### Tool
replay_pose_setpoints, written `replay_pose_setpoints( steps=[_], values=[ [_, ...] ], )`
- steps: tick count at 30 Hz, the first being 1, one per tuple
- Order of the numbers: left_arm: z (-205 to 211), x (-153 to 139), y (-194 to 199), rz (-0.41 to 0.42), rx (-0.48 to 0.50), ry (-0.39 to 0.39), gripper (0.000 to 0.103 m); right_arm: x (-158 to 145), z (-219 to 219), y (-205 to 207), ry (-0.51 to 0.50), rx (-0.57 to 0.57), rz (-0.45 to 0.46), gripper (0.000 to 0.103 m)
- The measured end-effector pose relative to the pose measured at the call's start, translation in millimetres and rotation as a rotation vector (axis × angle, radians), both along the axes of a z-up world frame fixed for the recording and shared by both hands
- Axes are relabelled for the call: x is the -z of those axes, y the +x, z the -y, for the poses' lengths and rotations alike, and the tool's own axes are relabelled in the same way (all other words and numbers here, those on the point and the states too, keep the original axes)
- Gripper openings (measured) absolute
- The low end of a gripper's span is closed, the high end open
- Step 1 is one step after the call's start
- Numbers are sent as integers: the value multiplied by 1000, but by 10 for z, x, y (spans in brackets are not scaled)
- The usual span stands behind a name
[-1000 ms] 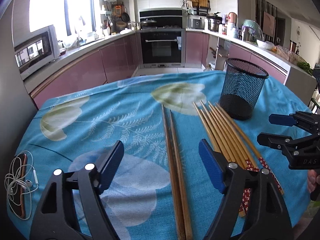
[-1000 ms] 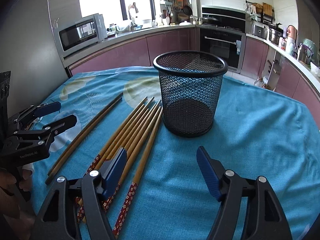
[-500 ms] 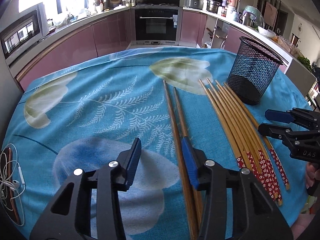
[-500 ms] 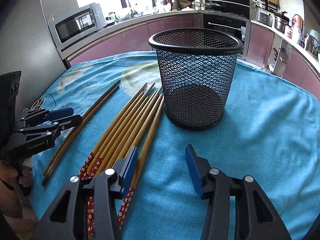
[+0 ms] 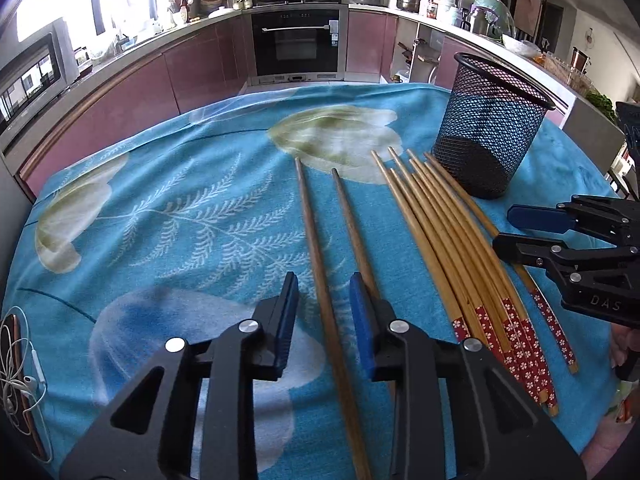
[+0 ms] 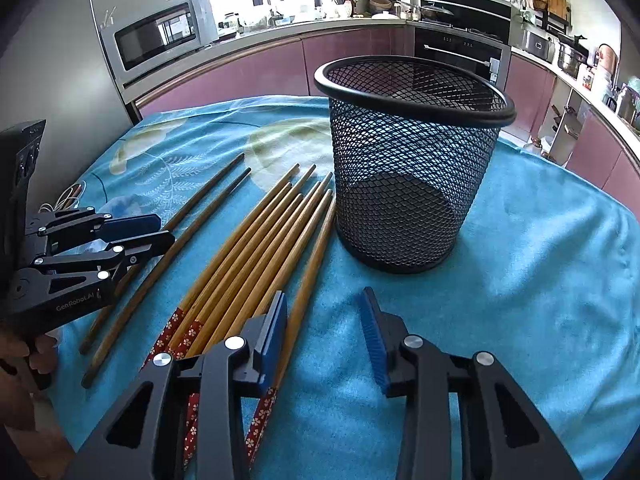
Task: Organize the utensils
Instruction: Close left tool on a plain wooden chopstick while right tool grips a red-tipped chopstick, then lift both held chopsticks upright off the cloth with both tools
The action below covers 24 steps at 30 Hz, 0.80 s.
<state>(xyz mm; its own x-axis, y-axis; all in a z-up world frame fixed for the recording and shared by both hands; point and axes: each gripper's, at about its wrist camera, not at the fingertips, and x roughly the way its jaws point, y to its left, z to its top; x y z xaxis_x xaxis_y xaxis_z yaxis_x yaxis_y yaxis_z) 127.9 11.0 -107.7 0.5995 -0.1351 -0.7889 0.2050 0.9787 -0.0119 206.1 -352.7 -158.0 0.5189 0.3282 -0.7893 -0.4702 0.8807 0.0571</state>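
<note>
Two dark brown chopsticks (image 5: 316, 256) lie side by side on the blue tablecloth. My left gripper (image 5: 324, 320) is open, its blue pads either side of the left one, low over the cloth. It also shows in the right wrist view (image 6: 148, 232). Several light bamboo chopsticks (image 5: 444, 240) with red flowered ends lie to their right; they also show in the right wrist view (image 6: 256, 256). A black mesh cup (image 6: 408, 168) stands upright and empty beyond them. My right gripper (image 6: 324, 328) is open over the cloth just right of the bamboo chopsticks, short of the cup.
White earphones and a phone (image 5: 20, 376) lie at the table's left edge. The blue flowered tablecloth (image 5: 168, 208) covers the whole table. Kitchen counters, an oven (image 5: 298, 44) and a microwave (image 6: 160, 36) stand behind.
My left gripper has moved right and forward and narrowed around the left brown chopstick. My right gripper has moved closer to the mesh cup and narrowed a little.
</note>
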Motion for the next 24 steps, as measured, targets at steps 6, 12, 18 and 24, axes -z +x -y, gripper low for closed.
replay_pose_setpoints(
  steps=[6,12,18,24],
  values=[
    [55,-6,39,-16,-2,-38,9,6,47,34,65,-8,-51,8],
    [-7,-45,-15,-14,-23,-89,8,-18,137,11,133,2,-67,6],
    [-38,-147,-133,0,-1,-140,8,-114,165,-86,162,-33,-50,6],
    [51,-79,-232,-27,53,-121,8,-66,55,-100,123,-73,-67,6]
  ],
)
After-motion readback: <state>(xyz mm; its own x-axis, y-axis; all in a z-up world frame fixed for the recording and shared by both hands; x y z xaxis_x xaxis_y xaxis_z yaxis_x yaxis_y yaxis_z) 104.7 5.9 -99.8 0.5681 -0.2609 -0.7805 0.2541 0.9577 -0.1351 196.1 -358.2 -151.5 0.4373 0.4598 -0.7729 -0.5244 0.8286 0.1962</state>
